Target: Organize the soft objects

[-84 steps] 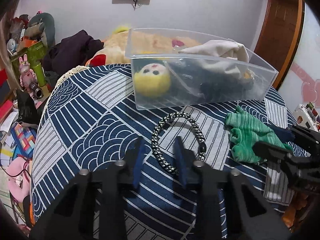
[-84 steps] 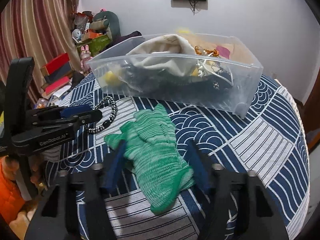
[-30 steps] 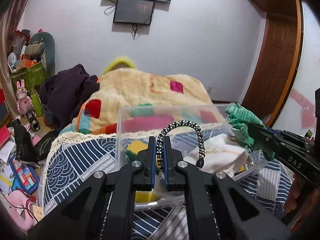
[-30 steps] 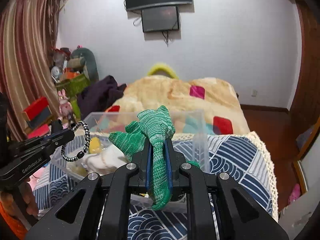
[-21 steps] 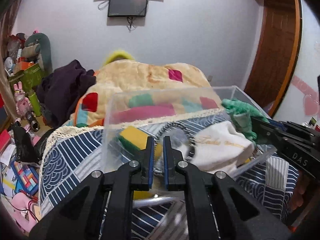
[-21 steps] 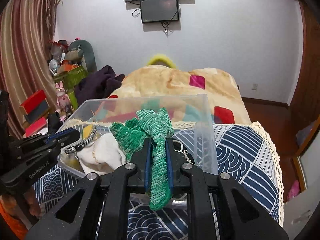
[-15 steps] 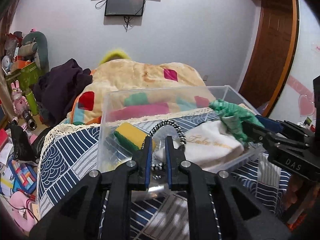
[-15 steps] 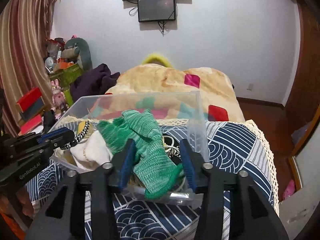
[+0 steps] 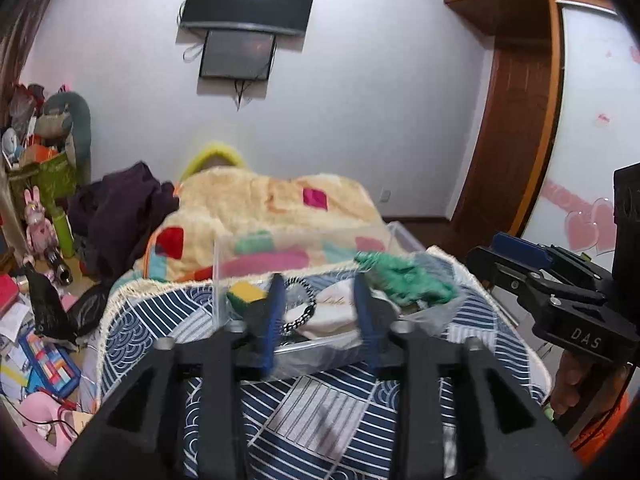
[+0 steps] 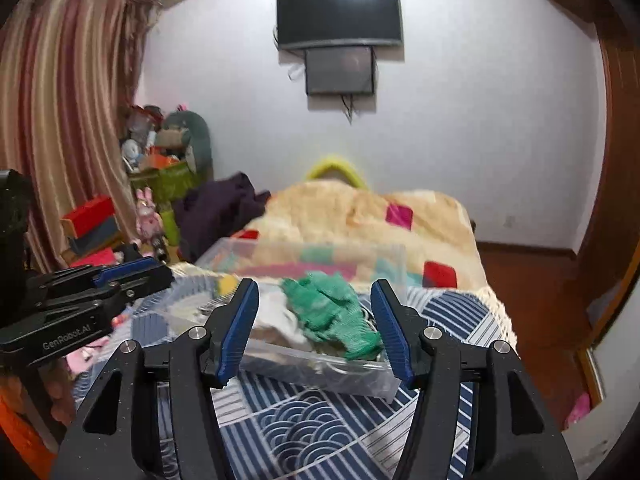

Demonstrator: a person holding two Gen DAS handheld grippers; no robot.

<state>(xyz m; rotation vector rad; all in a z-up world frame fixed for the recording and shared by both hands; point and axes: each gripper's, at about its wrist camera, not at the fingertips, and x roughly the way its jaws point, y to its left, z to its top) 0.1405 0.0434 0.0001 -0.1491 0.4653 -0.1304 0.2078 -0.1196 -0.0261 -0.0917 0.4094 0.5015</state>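
Both the left gripper (image 9: pixel 318 314) and right gripper (image 10: pixel 314 330) have spread open since earlier, leaving the cord (image 9: pixel 301 312) and glove (image 10: pixel 330 314) in the bin (image 10: pixel 320 368); nothing loose shows on the worktop (image 10: pixel 312 424).

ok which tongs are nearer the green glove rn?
Right. The right tongs open straight onto the green glove in the clear bin. The left tongs face the beaded bracelet, glove off to their right.
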